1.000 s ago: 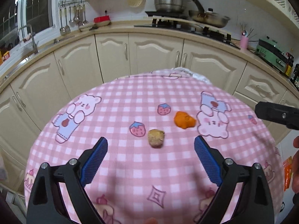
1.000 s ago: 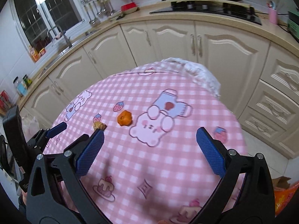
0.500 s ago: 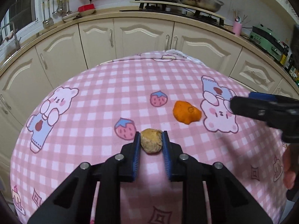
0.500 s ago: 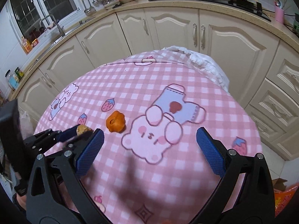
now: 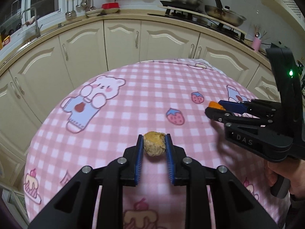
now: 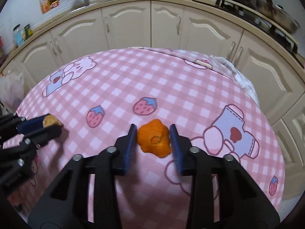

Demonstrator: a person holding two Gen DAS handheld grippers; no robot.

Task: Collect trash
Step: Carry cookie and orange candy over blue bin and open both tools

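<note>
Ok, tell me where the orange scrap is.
In the right wrist view the orange scrap lies on the pink checked tablecloth, between the right hand-held gripper's pads.

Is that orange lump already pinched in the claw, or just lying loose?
Pinched: the right gripper has just closed, both blue pads touching the orange lump, which rests on the tablecloth.

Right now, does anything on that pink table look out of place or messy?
Only two scraps on the cloth: a tan lump pinched in the left tongs, and a crumpled orange piece between the right tongs, whose jaws have just been closing. Nothing looks spilled or damaged.
</note>
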